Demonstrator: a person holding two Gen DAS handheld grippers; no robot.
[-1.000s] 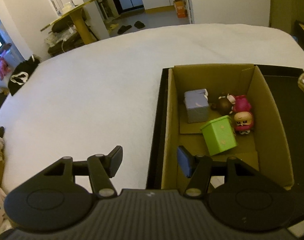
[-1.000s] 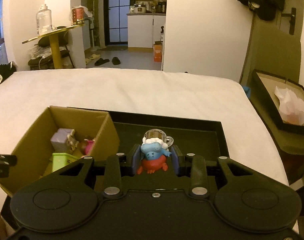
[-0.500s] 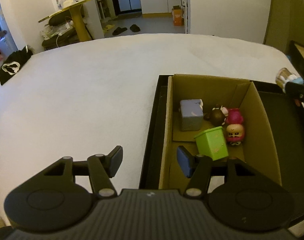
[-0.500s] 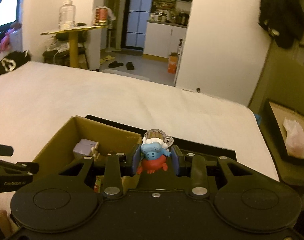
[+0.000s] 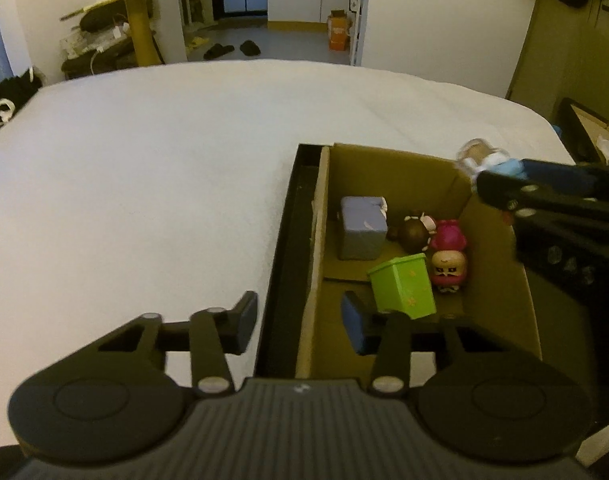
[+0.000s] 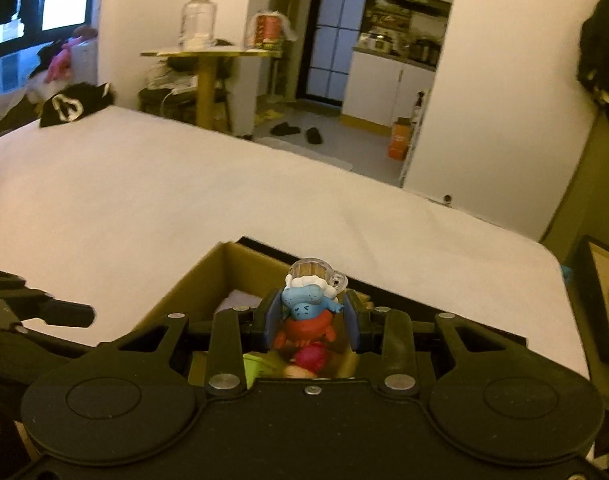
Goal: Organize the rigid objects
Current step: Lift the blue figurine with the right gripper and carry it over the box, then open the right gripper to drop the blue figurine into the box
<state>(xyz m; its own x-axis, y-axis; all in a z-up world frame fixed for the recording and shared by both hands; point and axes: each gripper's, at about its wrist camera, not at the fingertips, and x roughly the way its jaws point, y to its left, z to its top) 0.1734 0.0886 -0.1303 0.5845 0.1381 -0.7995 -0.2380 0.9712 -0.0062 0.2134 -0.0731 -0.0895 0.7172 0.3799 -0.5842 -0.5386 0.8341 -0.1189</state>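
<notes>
Blue figurine (image 6: 309, 308), orange underside, clear mug on its head, pinched between the pads of the right tongs (image 6: 311, 320). It hangs above the far right part of the open cardboard box (image 5: 500, 280); in the left wrist view it shows blurred at the box's far right corner (image 5: 490, 162).

Inside the box: grey-blue cube (image 5: 362, 232) far left, brown-headed doll (image 5: 412, 232) beside it, pink figure (image 5: 448, 236) to the right of that, a pale round-faced figure (image 5: 448, 270) just nearer, green cube (image 5: 404, 286) near centre, tilted. All crowd the box's middle and far floor; the near strip is hidden behind the left tongs.

Left tongs (image 5: 300, 322) straddle the box's near left wall: left pad outside over the bed, right pad inside just beside the green cube. Its jaws have just been closing, with the wall between them; pads not yet pressing it, gaps visible on both sides.

The box sits in the left end of a black tray (image 5: 280, 280) on a white bed (image 5: 144, 180). Beyond the bed: a yellow side table (image 6: 208, 56) with a glass jar (image 6: 198, 20), slippers on the floor (image 5: 232, 49), a kitchen doorway.
</notes>
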